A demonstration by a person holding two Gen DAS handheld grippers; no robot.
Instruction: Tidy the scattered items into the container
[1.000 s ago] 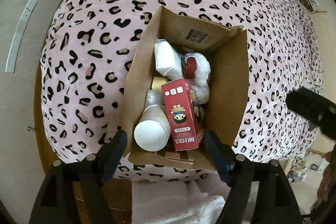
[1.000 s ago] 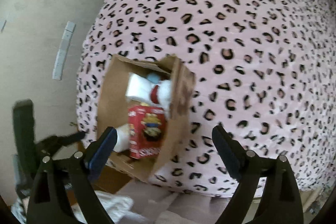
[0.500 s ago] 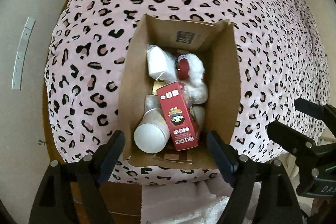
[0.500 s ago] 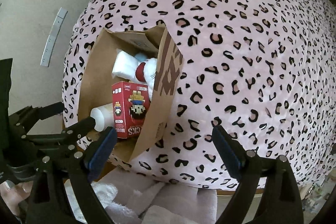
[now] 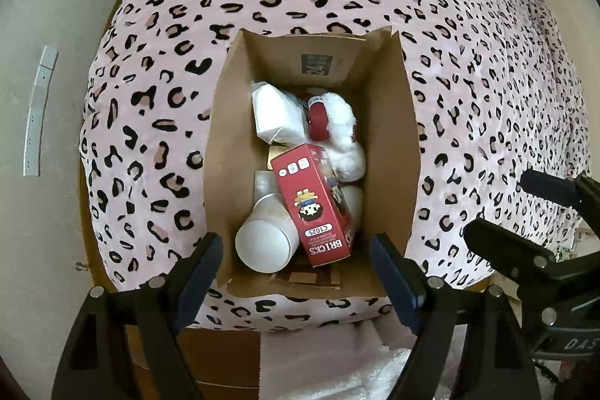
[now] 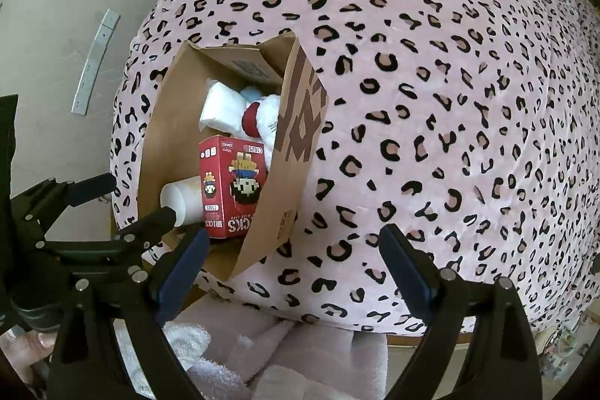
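My left gripper (image 5: 296, 268) has just been widening its fingers, nothing between them, above the open brown paper bag (image 5: 390, 145) near the bed's (image 5: 468, 44) edge; the red cardboard bricks box (image 5: 315, 205) lies inside. My right gripper (image 6: 294, 272) hangs wide, empty; tidying looks finished.

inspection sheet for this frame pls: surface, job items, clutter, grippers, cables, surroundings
Surface: pink leopard-print blanket, nothing loose on it.
Job's things: open paper bag holds red Bricks box, white cup, white pouch, white-and-red plush.
Clutter: white towel at the near edge.
Grippers: left gripper open, empty, above bag; right gripper open, empty.
Cables: nothing seen.
Surroundings: beige floor; cluttered shelves, blurred.
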